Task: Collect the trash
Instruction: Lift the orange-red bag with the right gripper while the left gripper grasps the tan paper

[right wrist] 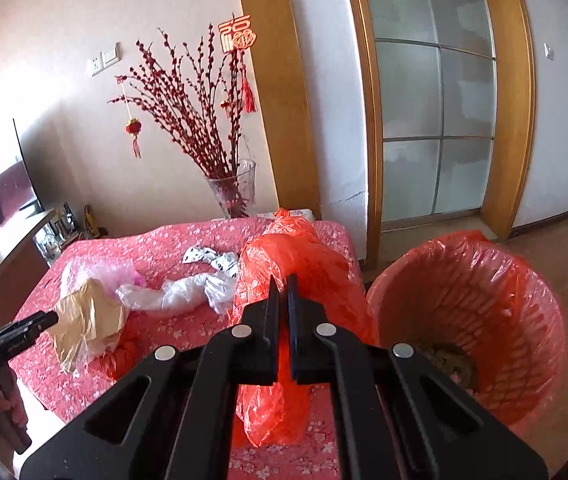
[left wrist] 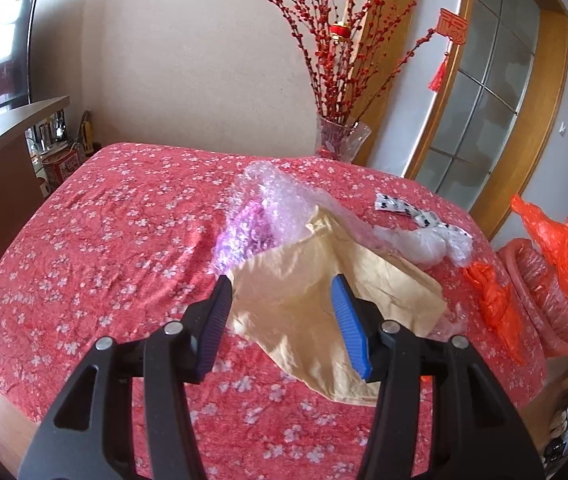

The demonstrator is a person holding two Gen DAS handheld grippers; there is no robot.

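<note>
Holding the red bag (right wrist: pixel 284 276) tight in shut right jaws, drop it over the bin (right wrist: pixel 472 320) while left jaws wait open above the tan bag (left wrist: pixel 296 304).

Matt tan paper bag (left wrist: pixel 316 300); glossy crinkled orange plastic bag (right wrist: pixel 304 264); clear bubble wrap (left wrist: pixel 272 200); floral cloth tablecloth (left wrist: pixel 104 240); glass vase (left wrist: pixel 340 138).
</note>
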